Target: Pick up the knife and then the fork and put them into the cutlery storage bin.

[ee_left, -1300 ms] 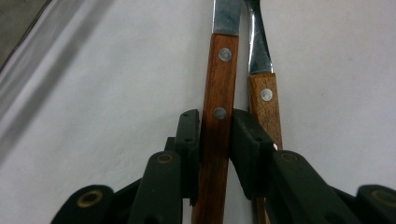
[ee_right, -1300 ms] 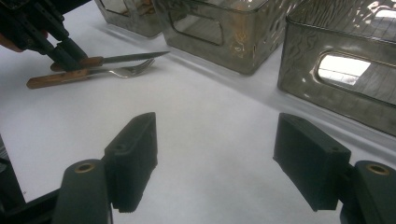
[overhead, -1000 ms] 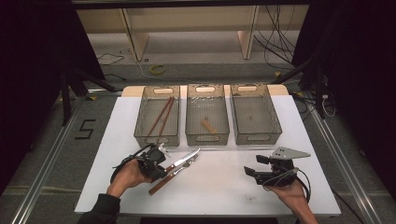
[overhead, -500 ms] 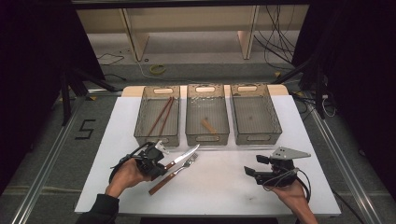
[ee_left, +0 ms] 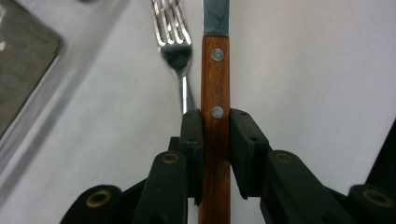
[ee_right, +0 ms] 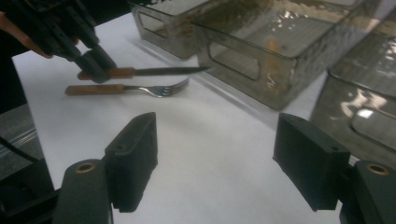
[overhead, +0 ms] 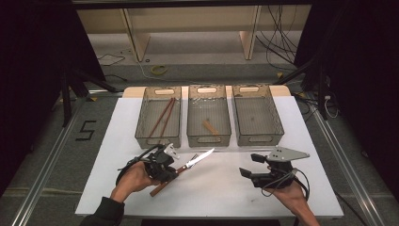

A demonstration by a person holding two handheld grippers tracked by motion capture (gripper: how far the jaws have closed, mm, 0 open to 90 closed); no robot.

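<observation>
Left gripper clamps knife, lifted.

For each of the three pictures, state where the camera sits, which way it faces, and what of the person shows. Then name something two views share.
High view: fixed above the person's side, looking forward and down on the white table and three bins; both forearms and hands show.
Left gripper view: rides the left gripper, looking along jaws shut on the knife; no hand shows.
Right gripper view: rides the right gripper, jaws open, facing across the table; the other hand shows top left.
Shared: the knife and the fork appear in both gripper views.
</observation>
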